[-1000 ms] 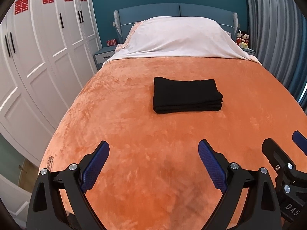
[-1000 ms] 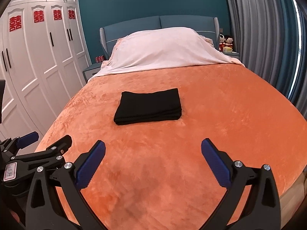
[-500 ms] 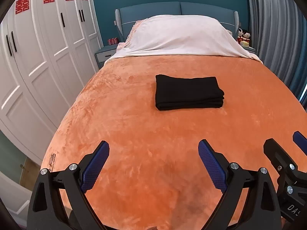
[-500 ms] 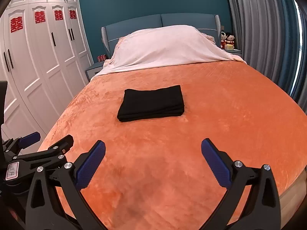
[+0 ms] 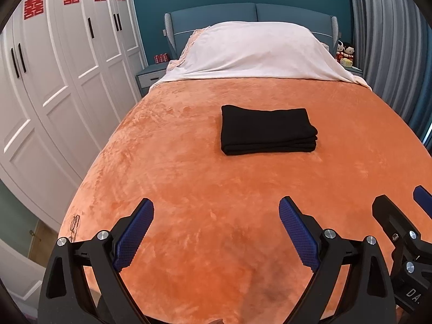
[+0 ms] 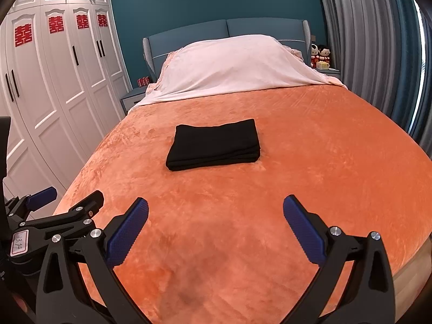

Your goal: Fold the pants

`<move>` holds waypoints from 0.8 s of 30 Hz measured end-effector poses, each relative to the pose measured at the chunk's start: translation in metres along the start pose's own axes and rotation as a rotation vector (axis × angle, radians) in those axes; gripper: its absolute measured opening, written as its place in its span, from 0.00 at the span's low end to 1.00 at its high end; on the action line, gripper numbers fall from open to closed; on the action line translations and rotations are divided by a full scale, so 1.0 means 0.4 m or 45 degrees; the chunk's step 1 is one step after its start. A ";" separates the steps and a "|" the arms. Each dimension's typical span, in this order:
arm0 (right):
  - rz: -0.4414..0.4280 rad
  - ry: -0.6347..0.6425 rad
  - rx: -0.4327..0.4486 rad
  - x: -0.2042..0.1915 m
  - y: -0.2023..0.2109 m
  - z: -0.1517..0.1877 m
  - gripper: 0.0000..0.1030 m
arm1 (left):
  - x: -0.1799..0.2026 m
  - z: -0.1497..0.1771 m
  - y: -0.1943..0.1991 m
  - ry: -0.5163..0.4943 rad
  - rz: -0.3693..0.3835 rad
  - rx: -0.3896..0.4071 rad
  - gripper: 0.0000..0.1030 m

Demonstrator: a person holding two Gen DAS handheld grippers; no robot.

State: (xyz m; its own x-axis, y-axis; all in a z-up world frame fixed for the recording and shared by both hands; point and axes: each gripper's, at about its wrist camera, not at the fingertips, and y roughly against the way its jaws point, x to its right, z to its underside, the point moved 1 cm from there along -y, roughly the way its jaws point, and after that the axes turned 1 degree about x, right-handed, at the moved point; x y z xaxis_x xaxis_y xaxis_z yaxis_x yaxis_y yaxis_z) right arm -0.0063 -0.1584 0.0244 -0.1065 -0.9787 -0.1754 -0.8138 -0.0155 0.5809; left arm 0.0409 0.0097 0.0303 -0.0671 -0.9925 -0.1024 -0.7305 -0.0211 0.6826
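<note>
The black pants (image 5: 267,129) lie folded into a flat rectangular stack in the middle of the orange bed cover (image 5: 189,189); they also show in the right wrist view (image 6: 216,144). My left gripper (image 5: 216,216) is open and empty, well short of the pants near the foot of the bed. My right gripper (image 6: 216,213) is open and empty too, beside the left one. The right gripper shows at the right edge of the left wrist view (image 5: 399,216). The left gripper shows at the left edge of the right wrist view (image 6: 67,202).
A white sheet (image 5: 256,51) covers the pillows at the blue headboard (image 6: 226,29). White wardrobes (image 5: 54,81) line the left side. Grey curtains (image 6: 364,40) hang on the right. Bedside tables (image 5: 151,74) flank the bed.
Both grippers have drawn back a little and tilted up; the pants sit slightly higher and farther in both views. Nothing was grasped or let go.
</note>
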 end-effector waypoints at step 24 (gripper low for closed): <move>0.003 0.003 0.005 -0.010 0.011 0.004 0.95 | 0.008 0.007 0.007 0.025 0.015 -0.001 0.89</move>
State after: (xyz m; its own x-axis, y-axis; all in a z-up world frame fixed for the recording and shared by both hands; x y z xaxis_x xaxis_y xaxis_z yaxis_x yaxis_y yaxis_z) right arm -0.0102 -0.1542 0.0264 -0.1074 -0.9792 -0.1721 -0.8158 -0.0121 0.5782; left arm 0.0368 0.0066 0.0300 -0.0624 -0.9948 -0.0805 -0.7293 -0.0096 0.6841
